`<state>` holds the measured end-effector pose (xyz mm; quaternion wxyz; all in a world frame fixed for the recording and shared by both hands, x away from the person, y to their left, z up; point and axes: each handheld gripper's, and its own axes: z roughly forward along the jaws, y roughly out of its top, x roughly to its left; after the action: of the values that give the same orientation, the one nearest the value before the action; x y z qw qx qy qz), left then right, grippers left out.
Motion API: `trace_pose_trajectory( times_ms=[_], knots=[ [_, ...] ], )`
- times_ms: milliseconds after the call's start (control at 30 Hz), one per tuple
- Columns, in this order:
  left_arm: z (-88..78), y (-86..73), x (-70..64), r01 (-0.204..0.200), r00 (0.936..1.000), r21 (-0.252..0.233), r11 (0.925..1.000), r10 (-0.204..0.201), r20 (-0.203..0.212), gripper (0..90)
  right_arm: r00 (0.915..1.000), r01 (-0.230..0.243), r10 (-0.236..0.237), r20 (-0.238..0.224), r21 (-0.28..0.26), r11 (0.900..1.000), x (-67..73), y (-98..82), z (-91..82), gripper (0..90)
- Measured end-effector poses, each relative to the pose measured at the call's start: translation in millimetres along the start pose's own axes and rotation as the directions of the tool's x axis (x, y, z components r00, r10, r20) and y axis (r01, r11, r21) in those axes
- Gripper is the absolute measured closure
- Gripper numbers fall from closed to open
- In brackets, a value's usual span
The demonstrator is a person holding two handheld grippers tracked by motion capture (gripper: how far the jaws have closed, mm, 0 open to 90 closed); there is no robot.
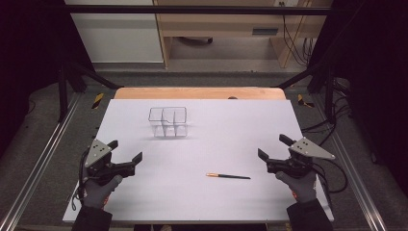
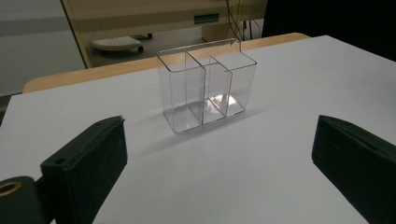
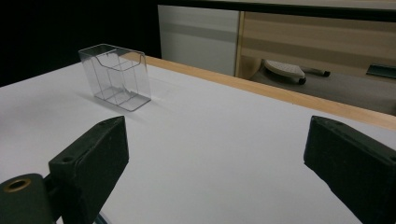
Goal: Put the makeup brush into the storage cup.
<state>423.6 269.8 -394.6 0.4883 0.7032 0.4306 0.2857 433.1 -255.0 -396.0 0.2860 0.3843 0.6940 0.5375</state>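
We hold both tongs wide and empty, the left tongs (image 1: 126, 155) and the right tongs (image 1: 272, 147) low over the white desk (image 1: 231, 125). A slim brush (image 1: 228, 176), possibly a pen, lies just ahead of the right tongs and toward the left ones. The clear organizer (image 1: 167, 121) stands well beyond the left tongs. Its thin, glossy, light-looking plastic walls could tip if nudged; the narrow round brush may roll from a pinch.
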Motion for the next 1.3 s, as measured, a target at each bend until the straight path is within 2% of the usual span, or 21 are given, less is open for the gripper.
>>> trace_pose_trajectory(
  times_ms=[133,400,600,667,833,1000,1167,1300],
  knots=[
    [3.4,-1.4,-3.0,-0.004,1.0000,0.012,0.9999,0.005,-0.001,2.9,0.9999,0.006,-0.006,0.011,0.009,1.000,-1.9,-1.7,-0.1,7.0],
    [8.4,-6.2,-7.3,-0.009,0.9999,0.034,0.9994,0.008,0.006,2.9,1.0000,0.008,-0.008,0.004,0.022,1.000,-1.9,-0.6,-0.9,8.0],
    [10.4,-7.9,-10.1,-0.015,0.9998,0.043,0.9990,0.014,0.013,2.9,0.9993,0.036,-0.037,0.010,0.052,0.998,0.4,-1.0,2.4,7.5],
    [10.6,-9.0,-10.9,-0.012,0.9998,0.044,0.9990,0.012,0.016,2.9,0.9988,0.047,-0.047,0.010,0.070,0.996,1.7,-1.8,4.4,7.4],
    [10.9,-10.8,-12.2,-0.019,0.9997,0.051,0.9985,0.018,0.018,2.9,0.9928,0.114,-0.116,0.029,0.087,0.990,7.0,-4.2,9.5,9.2],
    [12.3,-12.3,-13.5,-0.022,0.9996,0.059,0.9980,0.021,0.020,2.9,0.9939,0.106,-0.109,0.015,0.119,0.987,10.6,-2.1,11.0,7.6],
    [14.2,-13.9,-14.1,-0.025,0.9995,0.068,0.9973,0.024,0.021,2.9,0.9915,0.126,-0.129,0.016,0.125,0.984,14.2,-1.7,14.8,7.5],
    [14.5,-15.5,-15.0,-0.028,0.9994,0.074,0.9968,0.027,0.021,2.9,0.9877,0.154,-0.157,0.006,0.149,0.977,18.9,-1.6,19.1,7.8]
  ],
)
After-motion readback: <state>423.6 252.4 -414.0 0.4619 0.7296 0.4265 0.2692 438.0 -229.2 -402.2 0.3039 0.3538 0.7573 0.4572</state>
